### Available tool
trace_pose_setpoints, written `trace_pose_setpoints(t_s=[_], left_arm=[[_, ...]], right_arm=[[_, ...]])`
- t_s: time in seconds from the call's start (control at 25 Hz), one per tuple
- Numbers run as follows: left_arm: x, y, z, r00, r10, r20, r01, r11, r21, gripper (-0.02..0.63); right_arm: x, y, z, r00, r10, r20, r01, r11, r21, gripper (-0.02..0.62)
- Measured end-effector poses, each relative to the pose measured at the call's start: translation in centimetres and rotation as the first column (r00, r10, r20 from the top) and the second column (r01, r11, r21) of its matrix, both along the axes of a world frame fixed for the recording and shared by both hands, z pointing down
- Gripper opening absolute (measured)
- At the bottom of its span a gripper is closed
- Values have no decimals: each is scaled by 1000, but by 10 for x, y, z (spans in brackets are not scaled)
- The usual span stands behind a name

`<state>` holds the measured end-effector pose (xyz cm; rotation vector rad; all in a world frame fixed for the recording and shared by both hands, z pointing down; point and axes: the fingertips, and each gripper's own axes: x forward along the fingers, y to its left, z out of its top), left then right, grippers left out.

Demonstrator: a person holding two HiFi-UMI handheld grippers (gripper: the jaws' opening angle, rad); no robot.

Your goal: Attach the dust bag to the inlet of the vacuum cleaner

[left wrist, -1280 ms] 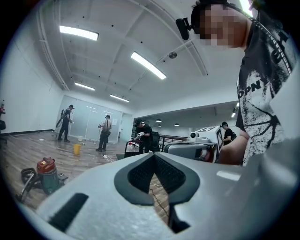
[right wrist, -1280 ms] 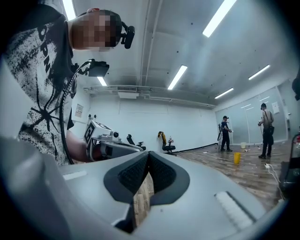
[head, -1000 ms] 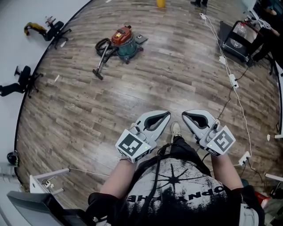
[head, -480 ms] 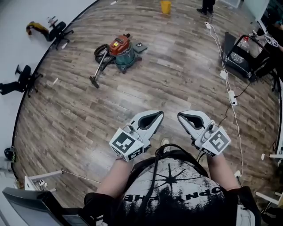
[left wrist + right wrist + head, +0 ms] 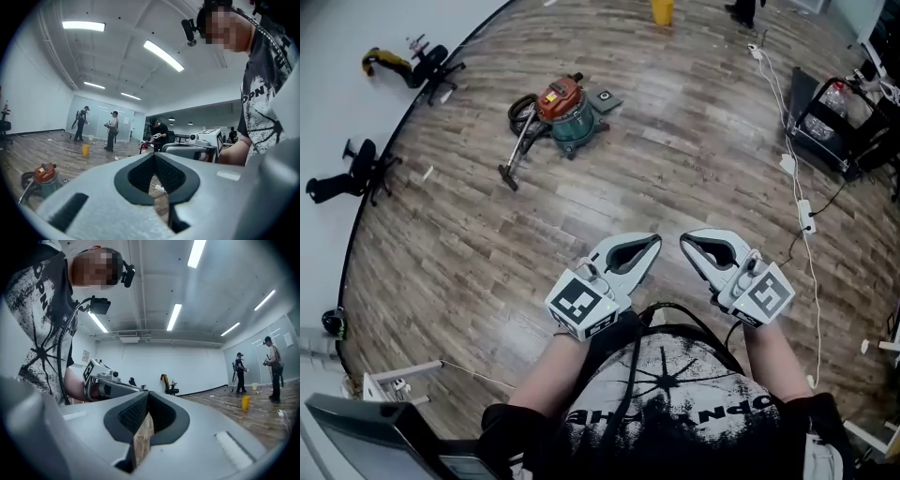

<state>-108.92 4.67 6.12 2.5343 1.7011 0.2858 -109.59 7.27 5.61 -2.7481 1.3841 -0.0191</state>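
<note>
Nearest in, a black cable (image 5: pixel 670 311) loops across the person's shirt just behind both tools. It could catch on a wrist when the arms reach out.

The left gripper (image 5: pixel 654 243) and the right gripper (image 5: pixel 686 241) are held out side by side over the wooden floor (image 5: pixel 487 253), near each other but apart. Each has its jaws pressed together with nothing between them. Both must be spread before anything can be picked up, or the tips would only push a light thing away across the smooth boards.

To the right, a white cord (image 5: pixel 806 211) with power blocks runs along the floor. It is a likely thing to trip on if the walk drifts that way.

The vacuum cleaner (image 5: pixel 565 108) stands well ahead and to the left, a green drum with a red top. Its hose (image 5: pixel 517 145) curls beside it with the nozzle lying towards the person, so a foot or a tool could snag it and tip the drum.

A flat dark square (image 5: pixel 604 97) lies touching or just beside the drum. I cannot tell whether it is the dust bag, and nothing else that looks like one shows. The main risk is taking up the wrong part, since the inlet is also out of sight from here. A thin bag could tear or crumple under a hard pinch.

A yellow bucket (image 5: pixel 662 11) stands far beyond, clear of the way.
</note>
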Motion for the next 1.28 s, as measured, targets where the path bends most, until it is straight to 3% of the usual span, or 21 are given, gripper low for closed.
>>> trace_pose_setpoints(t_s=[0.28, 0.84, 1.28], left_arm=[[59, -10, 20, 1000, -15, 22, 15, 1000, 3, 0], [281, -14, 12, 993, 113, 34, -111, 993, -41, 0], [383, -7, 17, 987, 160, 34, -158, 986, -52, 0]], right_arm=[[54, -17, 9, 999, -42, 12, 42, 999, -8, 9], [280, -26, -8, 998, 64, 4, -64, 998, -12, 9], [370, -5, 2, 988, 153, 28, -152, 987, -47, 9]])
